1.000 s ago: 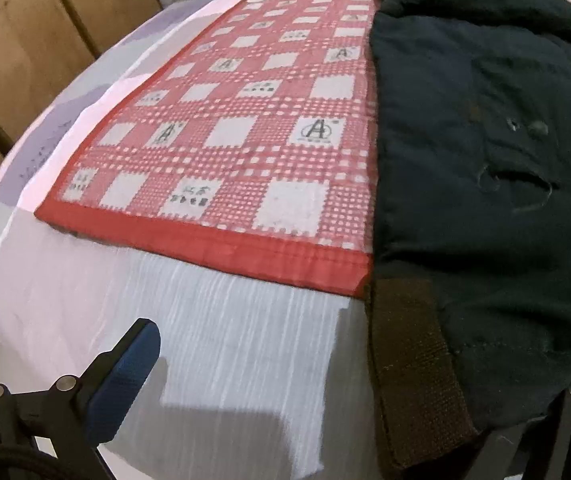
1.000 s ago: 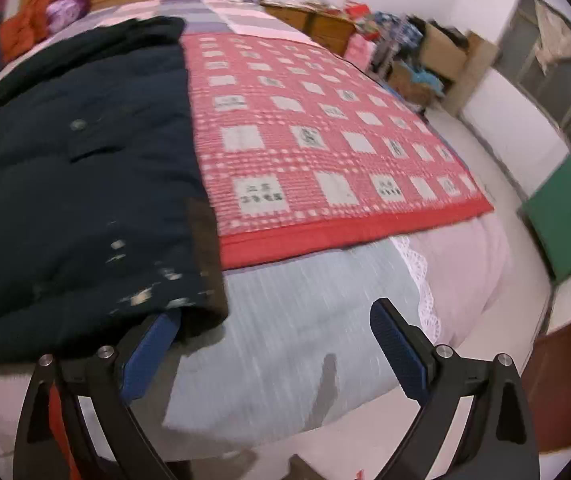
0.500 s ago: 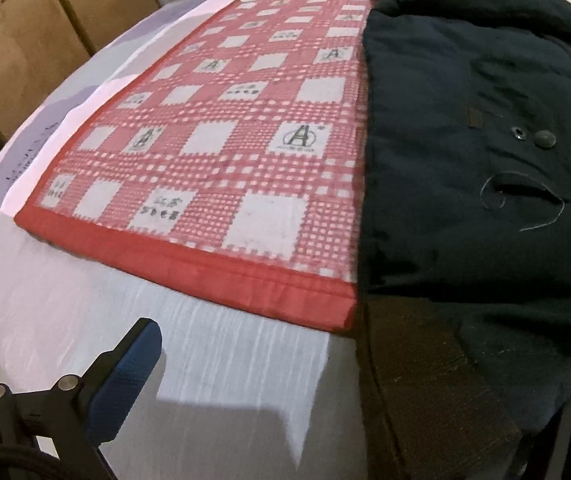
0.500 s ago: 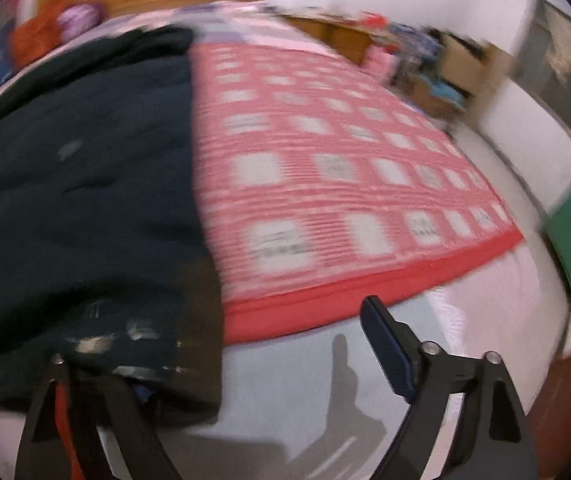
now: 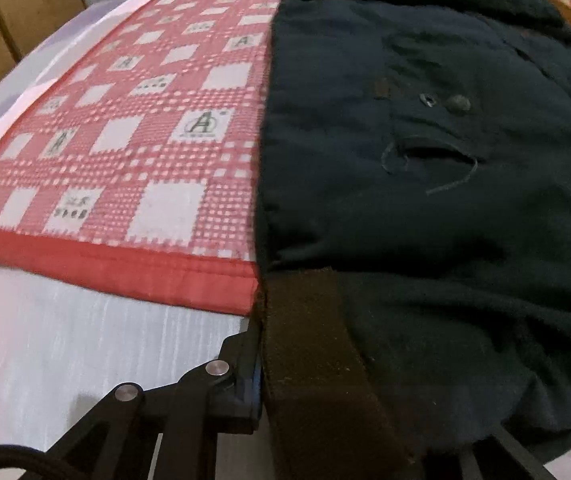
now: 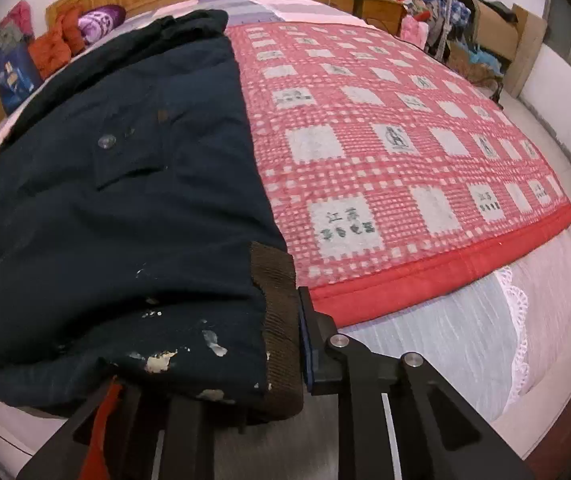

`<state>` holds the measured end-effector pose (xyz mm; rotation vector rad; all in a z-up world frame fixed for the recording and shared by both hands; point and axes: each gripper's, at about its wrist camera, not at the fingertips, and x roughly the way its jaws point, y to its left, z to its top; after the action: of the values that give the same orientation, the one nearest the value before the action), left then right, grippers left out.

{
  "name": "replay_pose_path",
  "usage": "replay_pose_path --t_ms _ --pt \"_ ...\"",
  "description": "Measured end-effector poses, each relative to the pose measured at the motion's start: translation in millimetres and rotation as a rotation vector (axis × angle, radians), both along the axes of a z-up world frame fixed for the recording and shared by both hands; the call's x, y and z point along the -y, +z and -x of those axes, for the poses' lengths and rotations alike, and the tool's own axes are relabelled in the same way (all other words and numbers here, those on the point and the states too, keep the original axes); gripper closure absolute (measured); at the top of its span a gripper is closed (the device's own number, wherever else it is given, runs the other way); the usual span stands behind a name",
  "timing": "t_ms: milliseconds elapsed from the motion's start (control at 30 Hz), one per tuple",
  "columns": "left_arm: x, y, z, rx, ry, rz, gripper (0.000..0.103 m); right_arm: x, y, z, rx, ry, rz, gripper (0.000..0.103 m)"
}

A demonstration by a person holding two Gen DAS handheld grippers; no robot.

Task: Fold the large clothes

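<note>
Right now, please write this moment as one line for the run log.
stage: grasp jacket hem | left gripper: shut on brown cuff | right gripper: closing on dark jacket corner | surface: red checked blanket

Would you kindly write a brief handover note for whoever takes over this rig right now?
Left gripper: shut on the brown ribbed hem at one corner of the dark jacket.
Right gripper: jaws closing on the hem at the other corner; pad already against it.
The jacket lies flat on the bed, partly over the red checked blanket.
Done: both bottom corners gripped.
Left: no fold made yet; probably lift the hem and carry it toward the collar.
</note>
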<state>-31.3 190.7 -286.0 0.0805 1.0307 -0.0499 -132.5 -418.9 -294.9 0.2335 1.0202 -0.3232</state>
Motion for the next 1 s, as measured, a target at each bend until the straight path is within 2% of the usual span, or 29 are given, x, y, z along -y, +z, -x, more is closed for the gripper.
replay_pose_path --t_ms 267,367,567,733,900,1000 --pt "-13.3 52.1 20.9 0.064 -0.004 0.044 0.088 -0.8 43.9 11.5 0.057 0.021 0.005 0.086" --pt "-18.1 61.7 23.6 0.057 0.001 0.055 0.088 -3.9 58.4 14.5 0.061 0.039 0.011 0.086" --pt "-17.5 87.1 41.8 0.04 -0.048 0.023 0.089 -9.4 89.7 27.9 0.048 0.09 0.027 0.086" --pt "-23.1 110.1 79.3 -0.029 -0.072 0.006 0.088 -16.7 120.9 56.9 0.001 0.126 0.031 0.086" --pt "-35.8 140.9 125.5 -0.131 -0.054 0.022 0.089 -33.4 166.8 103.8 -0.094 0.175 0.034 0.086" --pt "-37.0 163.9 154.1 -0.174 -0.091 -0.002 0.088 -41.5 199.7 136.4 -0.15 0.178 0.041 0.086"
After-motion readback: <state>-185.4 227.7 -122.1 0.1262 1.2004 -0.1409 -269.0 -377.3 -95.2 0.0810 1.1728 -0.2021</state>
